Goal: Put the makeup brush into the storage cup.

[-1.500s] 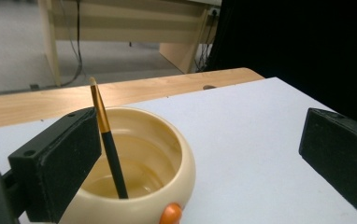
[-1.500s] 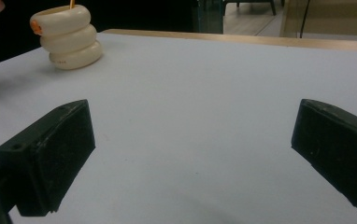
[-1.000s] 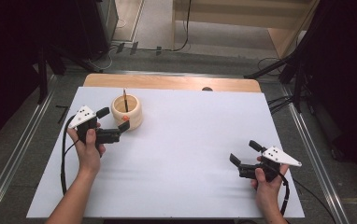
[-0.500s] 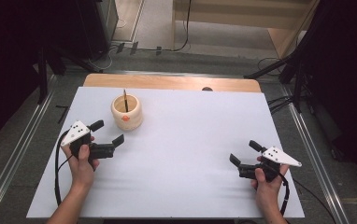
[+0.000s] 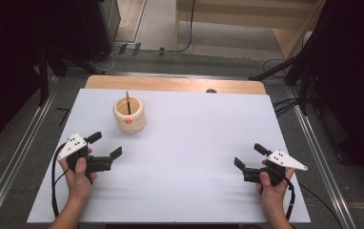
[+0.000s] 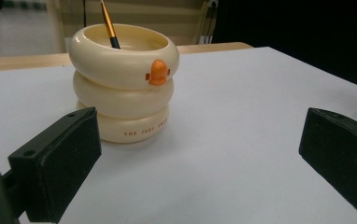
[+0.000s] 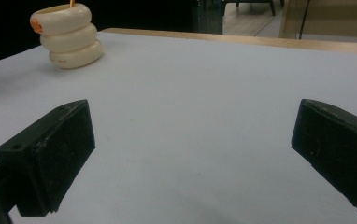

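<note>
A cream pen holder (image 5: 129, 114), shaped like three stacked rings with an orange beak, stands upright at the back left of the white table top (image 5: 194, 133). A thin dark pen with a golden shaft (image 5: 127, 101) leans inside it. My left gripper (image 5: 106, 144) is open and empty, a short way in front of and left of the holder. In the left gripper view the holder (image 6: 123, 84) and pen (image 6: 109, 23) sit ahead, left of the wide gap between my jaws. My right gripper (image 5: 248, 156) rests open and empty near the front right; its view has the holder (image 7: 69, 35) far off.
A wooden strip (image 5: 175, 84) runs along the table's far edge, with a small dark knob (image 5: 211, 90) on it. Metal rails (image 5: 313, 143) flank both sides. Cables (image 5: 151, 50) lie on the floor beyond. Black cables trail from both grippers.
My left gripper has drawn back from beside the pen holder toward the front left, staying open. The right gripper has not moved.
</note>
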### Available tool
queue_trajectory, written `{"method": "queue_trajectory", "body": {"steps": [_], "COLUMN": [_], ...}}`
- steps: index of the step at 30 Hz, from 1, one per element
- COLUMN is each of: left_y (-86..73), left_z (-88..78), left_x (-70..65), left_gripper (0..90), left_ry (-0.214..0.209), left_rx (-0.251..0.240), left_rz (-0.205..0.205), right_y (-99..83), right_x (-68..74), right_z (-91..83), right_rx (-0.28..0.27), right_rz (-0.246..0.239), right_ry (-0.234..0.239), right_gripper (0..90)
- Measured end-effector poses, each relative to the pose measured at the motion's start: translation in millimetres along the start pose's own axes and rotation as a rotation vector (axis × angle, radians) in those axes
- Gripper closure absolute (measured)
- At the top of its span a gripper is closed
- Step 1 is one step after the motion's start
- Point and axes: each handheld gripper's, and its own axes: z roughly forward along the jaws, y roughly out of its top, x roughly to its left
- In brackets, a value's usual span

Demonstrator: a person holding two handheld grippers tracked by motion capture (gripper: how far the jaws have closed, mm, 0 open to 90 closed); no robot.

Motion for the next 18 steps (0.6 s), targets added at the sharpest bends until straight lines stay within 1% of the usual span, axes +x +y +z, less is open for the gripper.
{"method": "queue_trajectory", "body": {"steps": [3,7,8,11,12,14,15,16,18], "left_y": [-5.1,-7.2,-9.0,-11.9,-15.3,-16.6,-19.3,-19.3,-22.0], "left_z": [-2.1,-5.6,-9.5,-13.3,-17.7,-20.1,-24.5,-24.5,-29.7], "left_x": [-1.7,-1.8,-2.3,-2.8,-2.4,-1.7,0.0,0.0,1.7], "left_gripper": [0.0,0.0,0.0,0.0,0.0,0.0,0.0,0.0,0.0], "left_ry": [-0.001,0.01,0.013,0.019,0.021,0.023,0.03,0.03,0.049], "left_rx": [0.014,0.013,0.01,0.012,0.014,0.015,0.012,0.012,0.004], "left_rz": [0.013,0.015,0.013,0.01,0.004,0.0,-0.01,-0.01,-0.008], "right_y": [0.1,0.2,0.3,0.4,0.5,0.5,0.6,0.6,0.9], "right_x": [0.4,0.3,0.1,0.2,0.2,0.1,0.0,0.0,-0.2], "right_z": [-0.1,-0.3,-0.4,-0.8,-0.9,-0.9,-1.1,-1.1,-1.9], "right_rx": [0.0,0.0,-0.001,0.0,0.0,0.0,0.0,0.0,-0.001], "right_rz": [0.001,0.0,-0.001,-0.002,-0.001,-0.001,-0.001,-0.001,-0.001], "right_ry": [0.001,-0.001,-0.001,-0.001,-0.002,-0.002,-0.004,-0.004,-0.01], "right_gripper": [0.0,0.0,0.0,0.0,0.0,0.0,0.0,0.0,0.0]}}
